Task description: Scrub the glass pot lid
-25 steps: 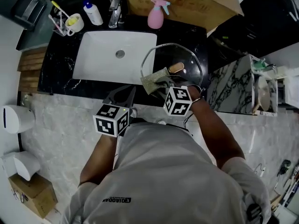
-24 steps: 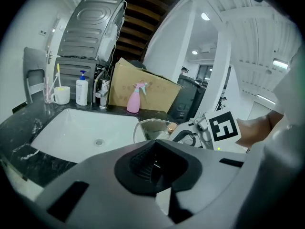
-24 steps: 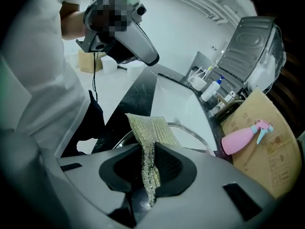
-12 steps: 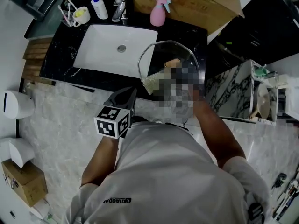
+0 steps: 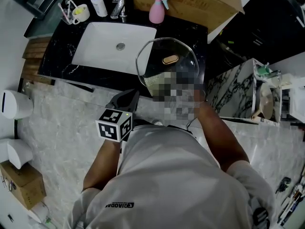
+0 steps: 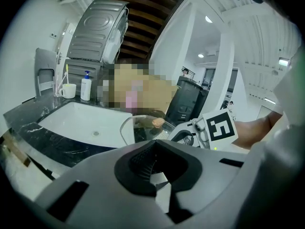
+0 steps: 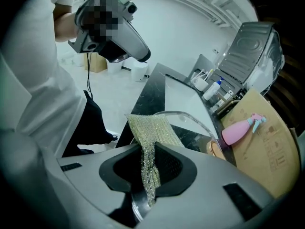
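Note:
The glass pot lid (image 5: 152,54) with its tan knob (image 5: 170,59) rests on the black counter, overlapping the sink's right edge. A glittery yellow-green scouring cloth (image 7: 151,133) lies over the lid's near rim (image 7: 190,120), and my right gripper (image 7: 147,175) is shut on it. In the head view a mosaic patch hides that gripper; only the cloth (image 5: 155,82) shows. My left gripper (image 5: 125,98) hangs shut and empty in front of the counter, clear of the lid (image 6: 138,128).
A white sink (image 5: 114,42) is set in the black counter (image 5: 62,56), with a tap (image 5: 117,6), white bottle (image 5: 98,5) and toothbrush cup (image 5: 78,13) behind. A pink spray bottle (image 5: 157,8) stands against a cardboard box (image 5: 190,1).
The lid has shifted a little toward the sink and its knob now shows nearer the lid's middle. The right gripper moved slightly with the cloth. The left gripper has stayed put.

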Action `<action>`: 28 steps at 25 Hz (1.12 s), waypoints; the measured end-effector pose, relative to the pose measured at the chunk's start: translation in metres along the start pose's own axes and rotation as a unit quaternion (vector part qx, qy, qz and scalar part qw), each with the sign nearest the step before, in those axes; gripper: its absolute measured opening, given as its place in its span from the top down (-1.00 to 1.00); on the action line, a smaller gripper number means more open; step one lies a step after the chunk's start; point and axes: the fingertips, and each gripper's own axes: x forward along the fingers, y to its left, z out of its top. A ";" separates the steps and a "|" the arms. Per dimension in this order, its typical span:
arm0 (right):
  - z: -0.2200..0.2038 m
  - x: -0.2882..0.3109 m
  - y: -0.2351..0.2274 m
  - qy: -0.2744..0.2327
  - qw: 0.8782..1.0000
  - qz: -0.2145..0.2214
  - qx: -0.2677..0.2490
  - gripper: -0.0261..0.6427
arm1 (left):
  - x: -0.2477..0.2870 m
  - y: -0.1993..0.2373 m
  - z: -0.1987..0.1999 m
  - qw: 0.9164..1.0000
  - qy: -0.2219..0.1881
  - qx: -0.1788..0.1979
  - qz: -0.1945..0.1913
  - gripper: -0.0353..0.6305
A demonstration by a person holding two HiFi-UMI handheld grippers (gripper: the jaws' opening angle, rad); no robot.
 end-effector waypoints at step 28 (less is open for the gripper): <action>0.012 -0.039 0.007 -0.081 0.972 -0.008 0.219 0.66 | 0.022 -0.018 0.007 0.997 0.038 0.048 -0.050 0.86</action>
